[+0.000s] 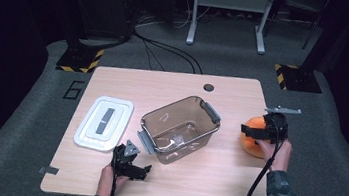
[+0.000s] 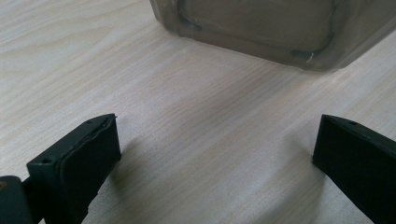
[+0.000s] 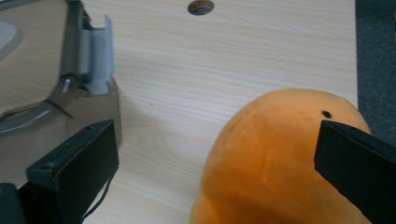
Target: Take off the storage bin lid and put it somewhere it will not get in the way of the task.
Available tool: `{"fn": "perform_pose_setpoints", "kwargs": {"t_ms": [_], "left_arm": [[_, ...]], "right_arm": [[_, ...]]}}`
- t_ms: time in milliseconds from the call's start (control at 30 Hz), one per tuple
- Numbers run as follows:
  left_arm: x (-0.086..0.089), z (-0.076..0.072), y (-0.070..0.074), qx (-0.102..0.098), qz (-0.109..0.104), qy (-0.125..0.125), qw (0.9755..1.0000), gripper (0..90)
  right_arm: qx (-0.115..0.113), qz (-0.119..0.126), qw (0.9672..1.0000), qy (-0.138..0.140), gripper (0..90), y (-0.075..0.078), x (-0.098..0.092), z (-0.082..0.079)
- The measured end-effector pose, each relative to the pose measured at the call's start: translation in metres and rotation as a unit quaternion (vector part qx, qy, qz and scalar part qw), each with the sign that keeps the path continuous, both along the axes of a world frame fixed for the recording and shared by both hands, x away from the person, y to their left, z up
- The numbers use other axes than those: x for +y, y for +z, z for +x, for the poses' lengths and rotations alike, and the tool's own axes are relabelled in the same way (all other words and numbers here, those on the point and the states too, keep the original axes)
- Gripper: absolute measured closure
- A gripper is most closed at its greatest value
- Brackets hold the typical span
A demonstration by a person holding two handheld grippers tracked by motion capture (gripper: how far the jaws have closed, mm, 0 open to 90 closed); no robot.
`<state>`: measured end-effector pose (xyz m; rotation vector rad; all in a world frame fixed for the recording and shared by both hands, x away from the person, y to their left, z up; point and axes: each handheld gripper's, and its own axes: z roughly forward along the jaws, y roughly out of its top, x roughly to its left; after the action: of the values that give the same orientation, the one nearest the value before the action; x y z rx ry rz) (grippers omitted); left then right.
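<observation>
Toy [image 3: 275, 158] sat by the table's [image 1: 213, 178] right edge, right under the right tongs [image 1: 259, 132], which were wide apart. Left tongs [image 1: 139, 170] were apart too, holding nothing.

Orange plush toy [image 1: 254, 136]; smoky-brown clear bin [image 1: 180, 128]; white lid [image 1: 104, 122].

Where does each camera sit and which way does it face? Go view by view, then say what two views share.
High view: above the person's side, facing forward and down on the table; forearms, left gripper, right gripper show.
Left gripper view: rides the left gripper, looking between open jaws at the clear container.
Right gripper view: rides the right gripper, facing the orange plush toy.
Both gripper views share the container.
</observation>
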<state>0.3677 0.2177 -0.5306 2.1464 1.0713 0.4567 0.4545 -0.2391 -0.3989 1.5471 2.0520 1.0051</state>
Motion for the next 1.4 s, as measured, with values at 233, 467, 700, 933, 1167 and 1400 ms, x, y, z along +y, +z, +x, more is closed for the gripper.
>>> {"fn": "perform_pose_setpoints", "kwargs": {"t_ms": [233, 467, 700, 933, 1167, 1400], "left_arm": [[0.000, 0.000, 0.000, 0.000, -0.002, 0.002, 1.0000, 0.6], [0.000, 0.000, 0.000, 0.001, 0.000, -0.001, 1.0000, 0.7], [0.000, 0.000, 0.000, 0.001, -0.002, 0.000, 1.0000, 0.7], [0.000, 0.000, 0.000, 0.001, -0.001, 0.000, 1.0000, 0.7], [0.000, 0.000, 0.000, 0.001, 0.000, -0.001, 1.0000, 0.7], [0.000, 0.000, 0.000, 0.000, 0.002, -0.002, 1.0000, 0.7]], "right_arm": [[0.024, -0.021, 0.9982, -0.050, 0.0, -0.007, -0.014, 0.010], [0.051, 0.003, 0.9955, -0.080, 0.0, -0.021, -0.029, 0.020], [0.071, 0.005, 0.9933, -0.091, 0.0, -0.032, -0.033, 0.023], [0.076, 0.019, 0.9915, -0.104, 14.2, -0.046, -0.038, 0.022], [0.081, 0.028, 0.9918, -0.095, 41.7, -0.053, -0.038, 0.021], [0.061, 0.028, 0.9937, -0.090, 57.6, -0.053, -0.039, 0.018]]}}
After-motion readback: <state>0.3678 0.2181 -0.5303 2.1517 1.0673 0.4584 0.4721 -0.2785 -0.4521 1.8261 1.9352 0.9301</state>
